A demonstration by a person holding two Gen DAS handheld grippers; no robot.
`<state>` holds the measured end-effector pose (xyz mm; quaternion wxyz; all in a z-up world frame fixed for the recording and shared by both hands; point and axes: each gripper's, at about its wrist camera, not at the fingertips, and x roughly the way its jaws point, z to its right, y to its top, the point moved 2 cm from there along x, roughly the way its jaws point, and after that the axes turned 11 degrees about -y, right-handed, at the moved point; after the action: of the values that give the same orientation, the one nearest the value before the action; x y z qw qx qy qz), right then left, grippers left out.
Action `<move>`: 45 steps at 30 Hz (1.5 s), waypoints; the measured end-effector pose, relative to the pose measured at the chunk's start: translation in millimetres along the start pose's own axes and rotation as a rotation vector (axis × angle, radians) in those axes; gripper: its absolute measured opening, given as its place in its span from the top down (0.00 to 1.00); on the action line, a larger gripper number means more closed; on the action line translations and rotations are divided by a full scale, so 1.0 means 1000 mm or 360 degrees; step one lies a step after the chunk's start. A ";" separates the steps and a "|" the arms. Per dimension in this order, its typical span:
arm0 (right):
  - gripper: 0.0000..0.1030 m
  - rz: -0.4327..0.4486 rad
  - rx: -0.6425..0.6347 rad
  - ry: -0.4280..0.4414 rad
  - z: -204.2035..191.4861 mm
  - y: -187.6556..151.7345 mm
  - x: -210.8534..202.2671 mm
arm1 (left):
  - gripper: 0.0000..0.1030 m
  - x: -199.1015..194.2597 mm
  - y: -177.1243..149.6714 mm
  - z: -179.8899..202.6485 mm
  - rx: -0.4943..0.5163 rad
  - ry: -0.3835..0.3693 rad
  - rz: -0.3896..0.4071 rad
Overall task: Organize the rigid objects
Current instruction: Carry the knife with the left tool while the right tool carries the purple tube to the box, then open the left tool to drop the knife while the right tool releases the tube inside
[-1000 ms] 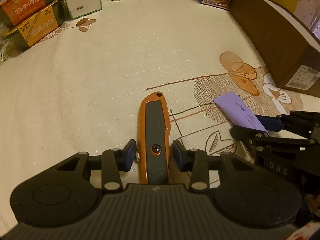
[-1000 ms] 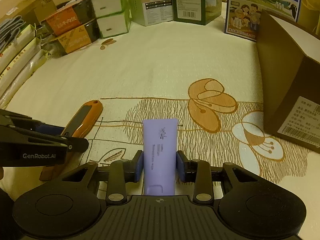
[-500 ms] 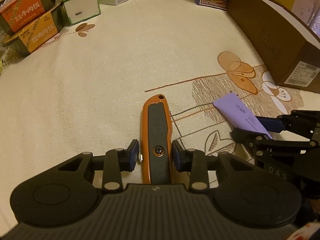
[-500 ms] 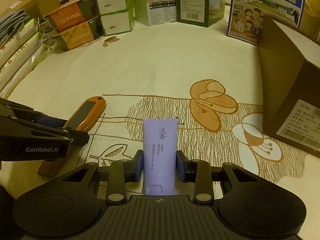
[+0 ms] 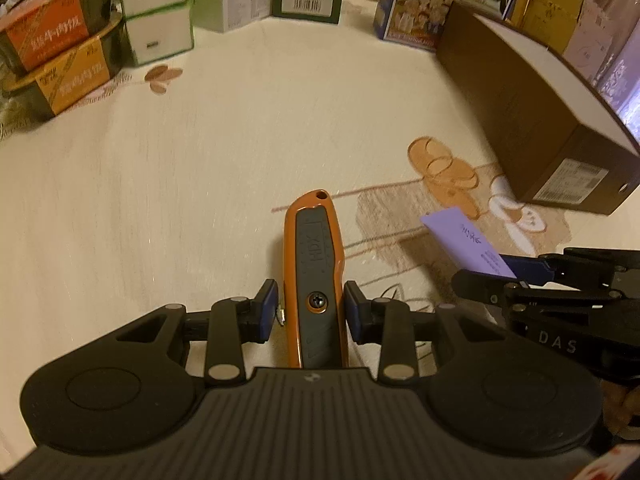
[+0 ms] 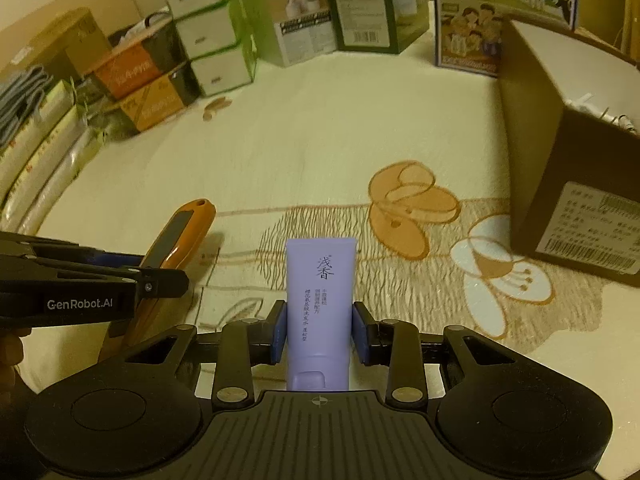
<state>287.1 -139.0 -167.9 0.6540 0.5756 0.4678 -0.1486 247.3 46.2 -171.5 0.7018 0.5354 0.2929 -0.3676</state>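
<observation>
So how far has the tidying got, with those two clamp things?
Both items appear lifted, judging by their shadows on the cloth. The left tongs grip an orange and grey utility knife; the right tongs grip a lilac plastic tube. Neither is put away yet. The open brown cardboard box at right may be the destination, but that is a guess.

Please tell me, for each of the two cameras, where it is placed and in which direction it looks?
Left wrist: on the left gripper, looking forward along its fingers at the orange utility knife; right gripper intrudes at right.
Right wrist: on the right gripper, facing the purple tube; left gripper at left.
Shared: knife, tube, brown box, tablecloth.
</observation>
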 end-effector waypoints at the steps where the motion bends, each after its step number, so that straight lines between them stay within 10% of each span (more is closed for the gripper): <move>1: 0.70 0.0017 0.0013 0.0001 0.002 0.003 -0.004 | 0.71 -0.002 0.002 0.002 0.0006 -0.0005 0.0012; 45: 0.70 0.0378 0.0426 -0.0331 0.188 0.102 -0.084 | 0.71 0.033 0.165 0.200 0.0432 -0.0420 0.0209</move>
<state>401.6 -305.9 -58.6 0.6293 0.6901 0.3027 -0.1898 406.2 -128.3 -58.1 0.6778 0.5903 0.1107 -0.4242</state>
